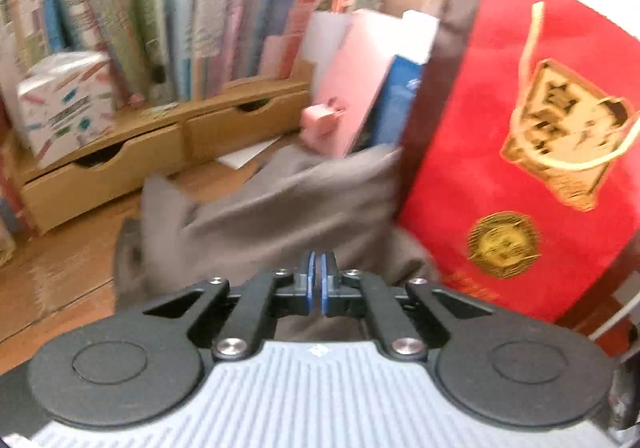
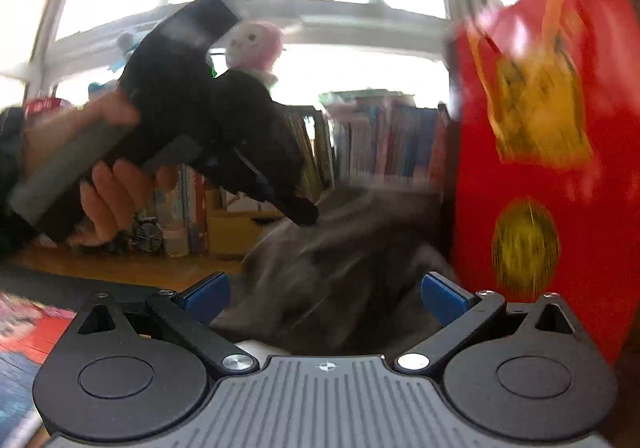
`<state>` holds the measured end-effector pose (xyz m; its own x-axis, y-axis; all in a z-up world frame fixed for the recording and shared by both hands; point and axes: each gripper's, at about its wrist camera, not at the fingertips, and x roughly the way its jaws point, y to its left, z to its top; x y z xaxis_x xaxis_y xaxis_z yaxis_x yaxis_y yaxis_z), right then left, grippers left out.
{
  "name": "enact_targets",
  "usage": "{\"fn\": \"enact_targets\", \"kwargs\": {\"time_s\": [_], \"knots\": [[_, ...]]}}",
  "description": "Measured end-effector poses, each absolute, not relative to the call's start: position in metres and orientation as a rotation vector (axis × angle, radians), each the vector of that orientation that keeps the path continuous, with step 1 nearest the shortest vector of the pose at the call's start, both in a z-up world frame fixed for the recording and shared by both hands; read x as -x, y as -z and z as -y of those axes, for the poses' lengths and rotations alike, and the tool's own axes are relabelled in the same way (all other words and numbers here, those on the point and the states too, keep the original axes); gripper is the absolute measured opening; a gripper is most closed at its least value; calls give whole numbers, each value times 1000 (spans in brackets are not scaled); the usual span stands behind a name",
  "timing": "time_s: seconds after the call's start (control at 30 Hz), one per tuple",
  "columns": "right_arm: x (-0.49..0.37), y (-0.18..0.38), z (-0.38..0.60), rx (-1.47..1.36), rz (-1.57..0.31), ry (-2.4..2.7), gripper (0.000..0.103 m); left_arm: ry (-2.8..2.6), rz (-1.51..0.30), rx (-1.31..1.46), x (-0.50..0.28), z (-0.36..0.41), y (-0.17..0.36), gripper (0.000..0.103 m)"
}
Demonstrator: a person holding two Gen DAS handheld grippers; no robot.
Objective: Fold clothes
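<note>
Grey garment (image 1: 280, 208) bunched on wooden counter (image 1: 52, 280), far edge against red gift bag (image 1: 520, 152). Left tongs (image 1: 319, 280) pressed together, fabric lifted at tips; whether pinched, unclear. Right tongs (image 2: 324, 296) spread over garment, empty. Open counter left; bookshelf (image 1: 160, 48) behind.

A garment (image 1: 288, 208) lies heaped on the wooden desk (image 1: 52, 288), the gift bag (image 1: 520, 152) upright at its three o'clock, touching it; drawer shelf (image 1: 160, 152) and books (image 1: 168, 28) at ten o'clock behind
</note>
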<state>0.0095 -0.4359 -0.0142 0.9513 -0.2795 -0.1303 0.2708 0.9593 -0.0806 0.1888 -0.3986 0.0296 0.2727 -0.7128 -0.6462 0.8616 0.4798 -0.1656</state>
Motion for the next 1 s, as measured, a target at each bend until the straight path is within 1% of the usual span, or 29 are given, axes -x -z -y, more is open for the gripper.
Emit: {"fn": "enact_targets", "kwargs": {"time_s": [0.13,0.2,0.23,0.27,0.3,0.33,0.37,0.4,0.43,0.5,0.53,0.57,0.6,0.63,0.67,0.7,0.77,0.87,1.0], "knots": [[-46,16,415,285,-186,267,103,1065,-693,-289,-181,405,-37,1],[-61,19,415,282,-242,221,103,1032,-688,-279,-188,391,-39,4],[-66,21,418,260,-265,201,103,1020,-687,-267,-193,381,-39,12],[-71,23,420,239,-288,180,103,995,-696,-253,-202,370,-36,18],[-77,25,422,230,-313,171,103,969,-705,-239,-210,359,-34,41],[-84,28,423,230,-339,170,103,946,-713,-231,-218,349,-28,59],[-91,30,423,229,-366,176,103,918,-724,-231,-225,340,-22,66],[-98,33,422,224,-395,183,103,892,-735,-232,-232,332,-15,77],[-107,36,421,208,-436,182,103,871,-747,-235,-238,324,-6,83],[-123,41,422,156,-511,161,102,839,-779,-242,-246,315,10,85],[-129,41,425,125,-527,140,100,822,-797,-247,-250,311,18,85],[-135,42,427,94,-543,119,87,806,-814,-251,-253,306,26,85],[-138,41,431,60,-543,99,65,799,-833,-243,-256,301,33,85],[-138,39,436,22,-535,88,53,792,-852,-235,-259,296,40,86],[-138,37,442,-12,-533,92,37,786,-870,-227,-262,291,47,86],[-135,34,448,-51,-528,100,25,790,-880,-219,-263,289,52,86],[-123,23,465,-175,-505,98,21,805,-896,-209,-264,285,60,86],[-112,0,490,-352,-434,53,20,840,-894,-228,-260,291,71,86],[-100,-44,510,-433,-287,-12,20,887,-860,-266,-252,313,78,86]]}}
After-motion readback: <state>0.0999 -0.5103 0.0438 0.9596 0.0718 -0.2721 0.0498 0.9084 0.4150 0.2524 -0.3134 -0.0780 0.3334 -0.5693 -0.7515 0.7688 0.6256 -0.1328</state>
